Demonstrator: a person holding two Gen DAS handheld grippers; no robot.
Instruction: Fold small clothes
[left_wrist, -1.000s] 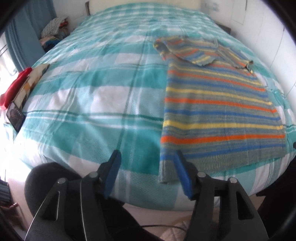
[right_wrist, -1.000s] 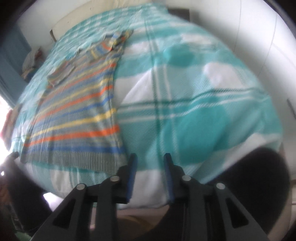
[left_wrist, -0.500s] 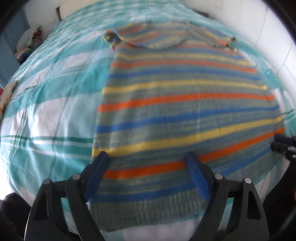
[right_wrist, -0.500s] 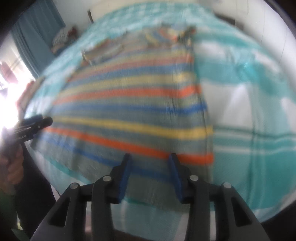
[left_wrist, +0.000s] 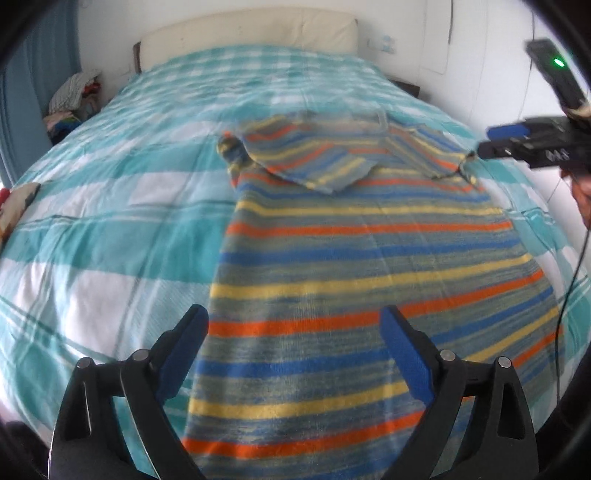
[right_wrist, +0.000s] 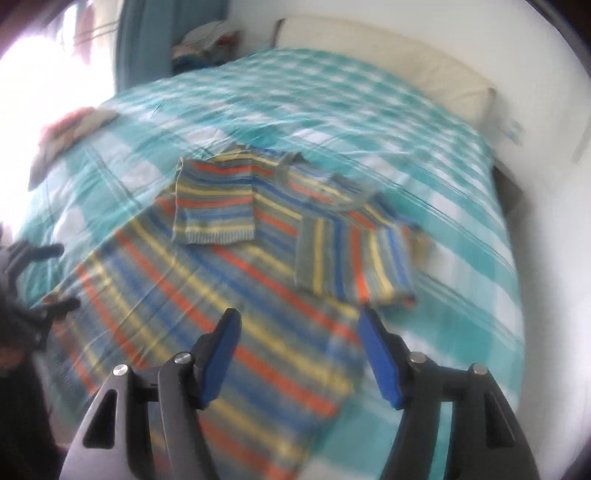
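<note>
Striped sweater (left_wrist: 369, 280) flat on the checked bedspread (left_wrist: 110, 229), both sleeves already folded in; left gripper (left_wrist: 293, 354) over its hem, jaws just opened wide, empty; right gripper (right_wrist: 299, 354) beside its far sleeve, jaws just opening, empty; next likely pinching for the body fold

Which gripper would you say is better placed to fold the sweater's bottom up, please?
Probably the left gripper: open, hanging over the hem end of the sweater, nothing between its jaws. The right gripper, its jaws just opening and empty, is up by the folded sleeves, away from the hem.
</note>
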